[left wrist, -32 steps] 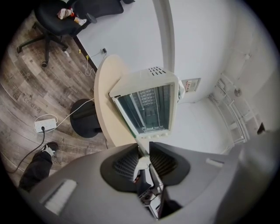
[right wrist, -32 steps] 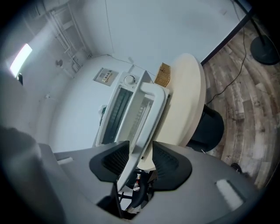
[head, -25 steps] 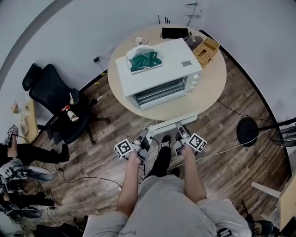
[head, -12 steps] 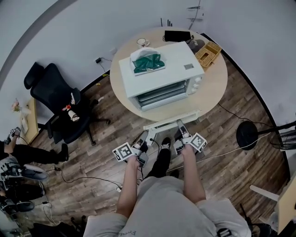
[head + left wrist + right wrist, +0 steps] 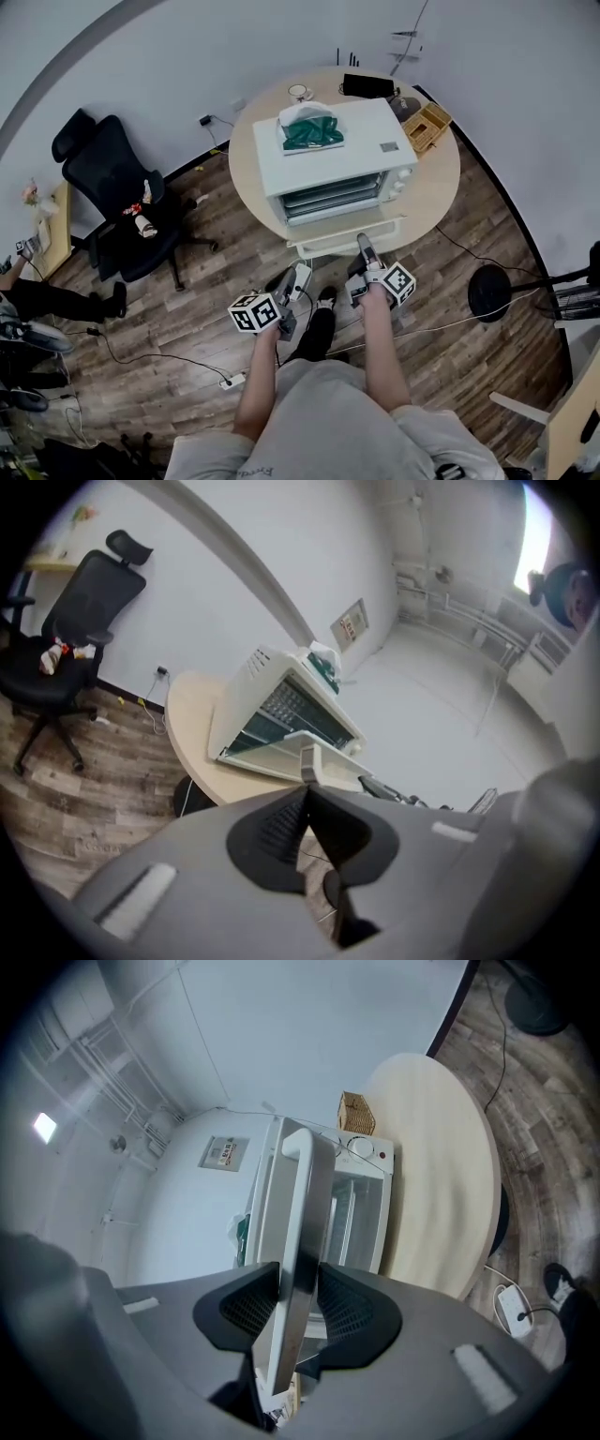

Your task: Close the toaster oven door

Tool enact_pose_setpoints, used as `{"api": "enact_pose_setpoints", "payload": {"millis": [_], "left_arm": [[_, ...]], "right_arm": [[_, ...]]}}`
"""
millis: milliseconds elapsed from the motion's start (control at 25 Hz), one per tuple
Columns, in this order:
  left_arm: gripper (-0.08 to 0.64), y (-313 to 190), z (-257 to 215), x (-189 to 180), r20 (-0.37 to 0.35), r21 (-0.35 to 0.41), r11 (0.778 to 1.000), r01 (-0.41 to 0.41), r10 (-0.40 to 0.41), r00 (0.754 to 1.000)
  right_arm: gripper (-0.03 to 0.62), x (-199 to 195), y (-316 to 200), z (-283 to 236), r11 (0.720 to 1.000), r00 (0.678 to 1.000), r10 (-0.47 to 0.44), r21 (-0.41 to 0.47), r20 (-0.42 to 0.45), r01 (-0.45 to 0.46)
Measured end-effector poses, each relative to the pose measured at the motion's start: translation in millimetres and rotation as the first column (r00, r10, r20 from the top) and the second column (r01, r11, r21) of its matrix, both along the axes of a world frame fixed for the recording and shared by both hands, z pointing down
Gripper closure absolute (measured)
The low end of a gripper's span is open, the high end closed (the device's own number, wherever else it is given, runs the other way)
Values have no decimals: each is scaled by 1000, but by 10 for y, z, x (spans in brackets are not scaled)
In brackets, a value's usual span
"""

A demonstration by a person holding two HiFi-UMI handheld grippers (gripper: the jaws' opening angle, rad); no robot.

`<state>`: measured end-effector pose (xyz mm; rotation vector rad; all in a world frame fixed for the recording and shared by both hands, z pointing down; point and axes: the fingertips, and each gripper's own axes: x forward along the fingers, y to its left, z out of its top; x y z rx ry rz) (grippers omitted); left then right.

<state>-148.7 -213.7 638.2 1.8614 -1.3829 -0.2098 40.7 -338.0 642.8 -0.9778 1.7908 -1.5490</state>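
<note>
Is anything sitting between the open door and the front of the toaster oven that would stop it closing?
Nothing visible does. The right gripper holds the door, its jaws having just been closing on it. The toaster oven shows only racks in its opening, and the door's inner face looks bare.

Close-up along the right gripper (image 5: pixel 298 1288): its dark jaws have just been closing and press both faces of the open door (image 5: pixel 305 1185). Beyond stands the white oven (image 5: pixel 366 1208) (racks visible inside) on a round pale table (image 5: pixel 441 1166). A basket (image 5: pixel 355 1113) sits behind the oven, and wood floor (image 5: pixel 553 1138) lies beside the table.
</note>
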Motion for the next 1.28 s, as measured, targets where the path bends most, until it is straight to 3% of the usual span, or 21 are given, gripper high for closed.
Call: {"api": "enact_pose_setpoints", "payload": {"millis": [240, 440, 720, 1280], "left_arm": [[503, -4, -155, -47, 117, 37, 999, -3, -2, 993], [502, -3, -250, -46, 164, 61, 998, -11, 0, 987], [503, 72, -253, -2, 126, 69, 997, -17, 9, 992], [503, 34, -346, -62, 169, 85, 996, -24, 10, 986]], "right_arm": [[471, -51, -103, -117, 1000, 998, 23, 1, 65, -23], [476, -83, -188, -183, 999, 995, 33, 5, 98, -33], [482, -157, -305, -276, 999, 988, 48, 3, 149, -49], [486, -277, -633, -466, 998, 983, 64, 4, 170, -65]]}}
